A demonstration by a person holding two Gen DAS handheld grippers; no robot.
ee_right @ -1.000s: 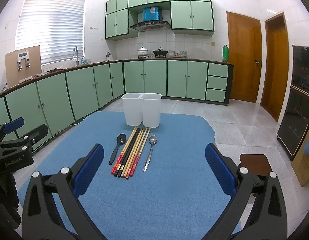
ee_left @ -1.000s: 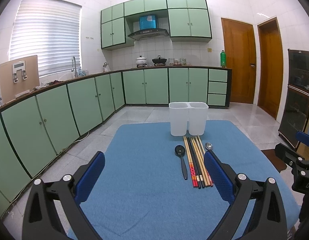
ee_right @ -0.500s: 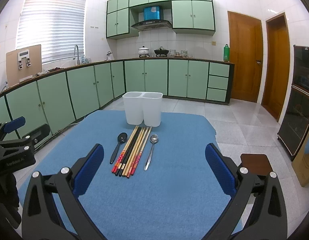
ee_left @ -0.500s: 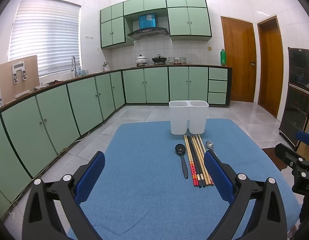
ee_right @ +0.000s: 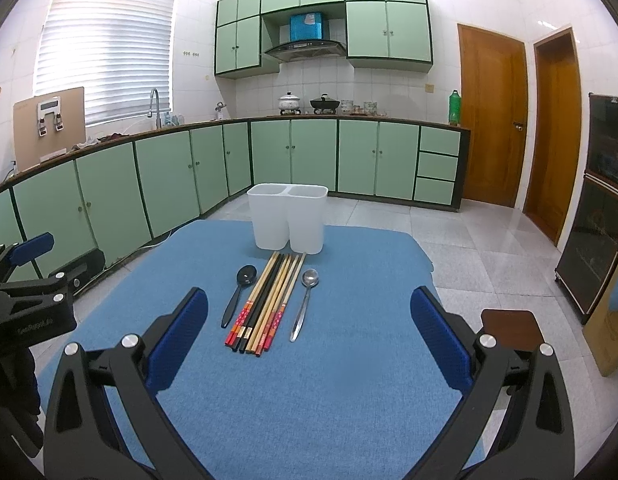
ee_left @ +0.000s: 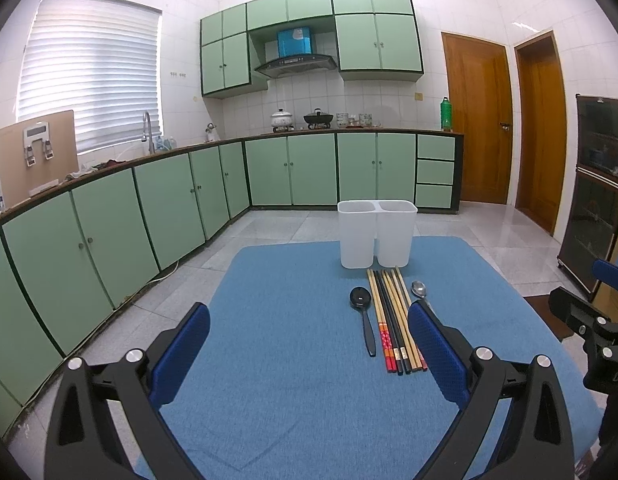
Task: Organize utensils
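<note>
A white two-compartment holder [ee_left: 376, 238] [ee_right: 287, 221] stands at the far side of the blue mat [ee_left: 293, 360] [ee_right: 349, 380]. In front of it lie a black spoon [ee_left: 363, 316] [ee_right: 239, 292], a bundle of several chopsticks [ee_left: 393, 320] [ee_right: 267, 302] and a steel spoon [ee_left: 420, 290] [ee_right: 305, 302], side by side. My left gripper [ee_left: 307, 356] is open and empty above the mat, left of the utensils. My right gripper [ee_right: 309, 340] is open and empty, near the utensils' handle ends.
Green cabinets [ee_left: 157, 216] run along the left and back walls. A brown stool [ee_right: 511, 330] stands off the mat's right edge. A dark glass cabinet [ee_right: 597, 240] is at the right. The other gripper shows at each view's edge [ee_left: 589, 328] [ee_right: 25, 300].
Both grippers have drifted slightly; the utensils and holder sit a little lower and closer in the right wrist view. Nothing was taken hold of.
</note>
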